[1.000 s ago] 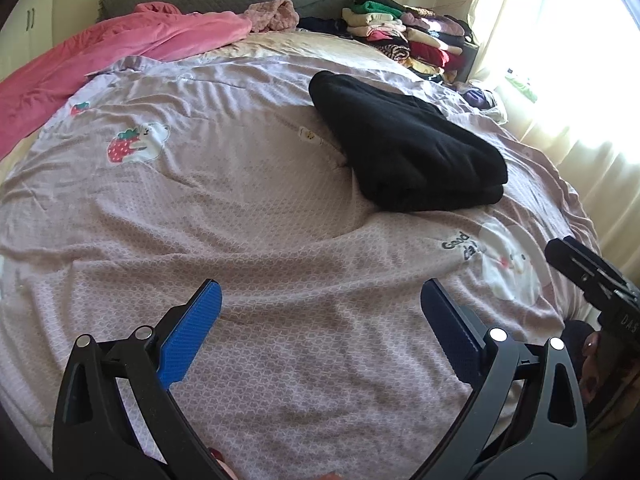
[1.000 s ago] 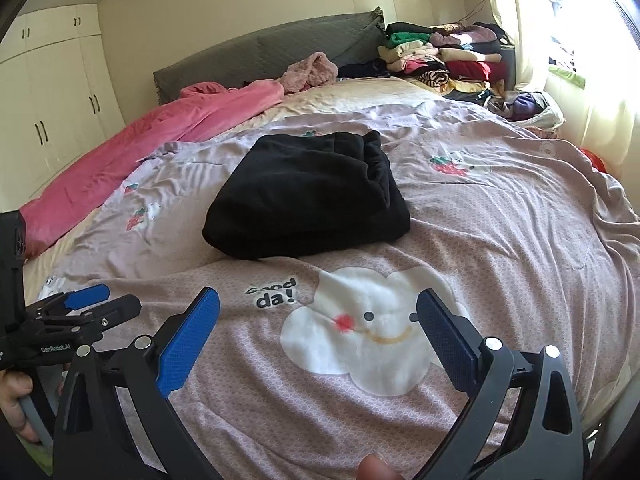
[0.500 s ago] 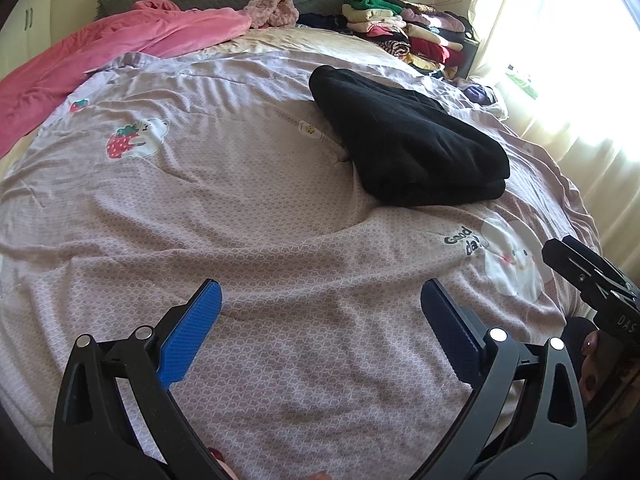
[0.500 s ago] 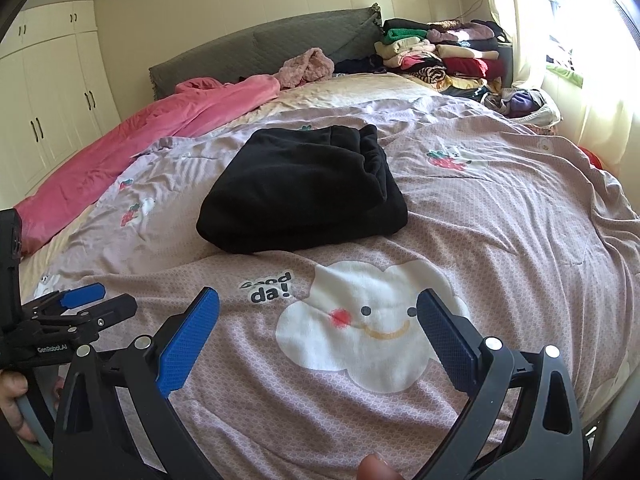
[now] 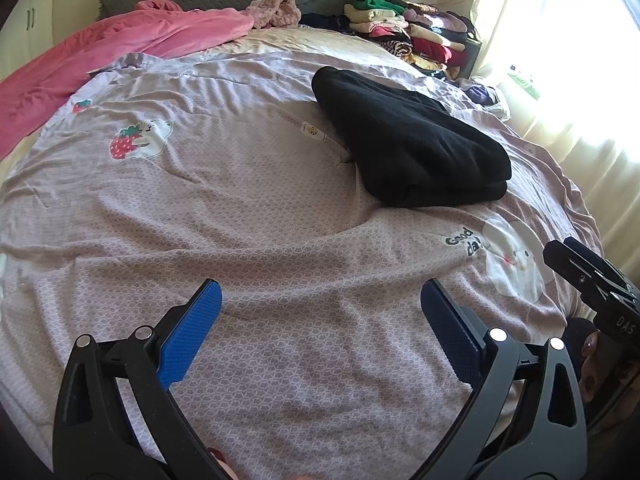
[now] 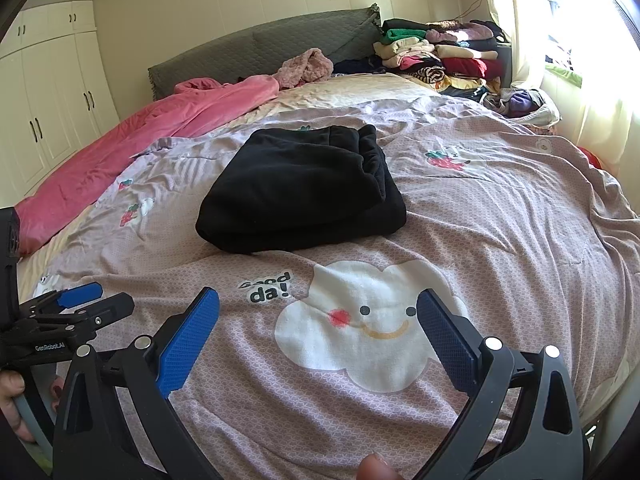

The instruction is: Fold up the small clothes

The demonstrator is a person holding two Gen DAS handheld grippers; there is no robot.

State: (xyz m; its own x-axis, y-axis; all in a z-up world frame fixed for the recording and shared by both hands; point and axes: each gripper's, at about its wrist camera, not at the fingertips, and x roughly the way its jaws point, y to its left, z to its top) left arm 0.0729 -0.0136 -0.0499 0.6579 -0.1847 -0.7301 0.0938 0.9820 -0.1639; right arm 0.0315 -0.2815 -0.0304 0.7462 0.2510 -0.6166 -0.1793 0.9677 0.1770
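Bedroom, sunlit from a window at right; cream wardrobes (image 6: 52, 96) along the left wall. Bed spread with a lilac printed cover (image 5: 248, 216), wrinkled, with cloud and strawberry motifs.

Black garment (image 6: 300, 188) found near the middle of the cover, beyond the "Good day" cloud print (image 6: 360, 336). Already folded into a compact block of several layers, edges stacked, near fold rounded. Lying flat, touching nothing but the cover. Judged complete as a fold, though not yet moved to any pile.

Stack of folded clothes (image 6: 440, 56) noted at the far right corner by the headboard (image 6: 264, 48), mixed colours, several layers high. Judged as finished work or storage; cannot tell which.

Pink blanket (image 5: 120, 52) heaped along the far left, loose. Small pink fluffy item (image 6: 308, 66) crumpled near the headboard, unfolded; possibly a candidate for the next fold. Further loose items (image 6: 520, 104) at the far right edge, too small to identify.

Left gripper (image 5: 320, 312): jaws spread wide, nothing between them, held above bare cover at the near edge. Right gripper (image 6: 318, 320): likewise spread wide, nothing held, above the cloud print. Neither touching the black garment.

Assessment: one item done, at least one loose item left.
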